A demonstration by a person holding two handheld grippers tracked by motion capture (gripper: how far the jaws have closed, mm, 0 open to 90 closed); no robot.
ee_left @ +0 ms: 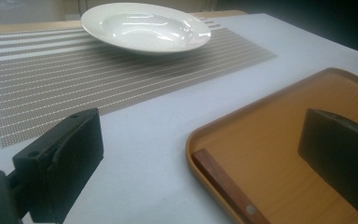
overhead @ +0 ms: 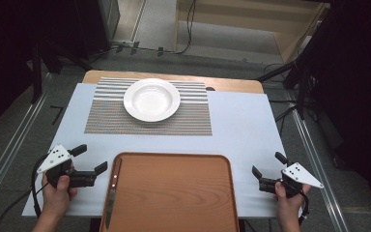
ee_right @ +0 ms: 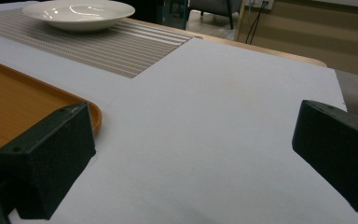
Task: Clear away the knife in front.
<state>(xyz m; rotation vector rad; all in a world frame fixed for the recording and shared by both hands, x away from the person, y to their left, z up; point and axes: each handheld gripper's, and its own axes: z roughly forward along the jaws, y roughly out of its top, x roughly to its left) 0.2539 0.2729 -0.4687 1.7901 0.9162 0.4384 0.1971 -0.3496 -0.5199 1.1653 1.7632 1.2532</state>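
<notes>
Two grippers are held with jaws spread and empty: the left gripper (overhead: 87, 158) just left of the tray (overhead: 174, 193), the right gripper (overhead: 266, 167) right of it. A knife (overhead: 112, 191) lies along the tray's left edge; a plate (overhead: 151, 99) sits on a mat (overhead: 125, 121) beyond the tray. No step seems begun; picking up the knife likely comes next.

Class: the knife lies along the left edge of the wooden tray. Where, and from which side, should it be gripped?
Grip the knife by its wooden handle, probably from above with the left tongs, which are nearest. It lies flat against the tray rim, so the jaws should straddle its narrow width.
</notes>
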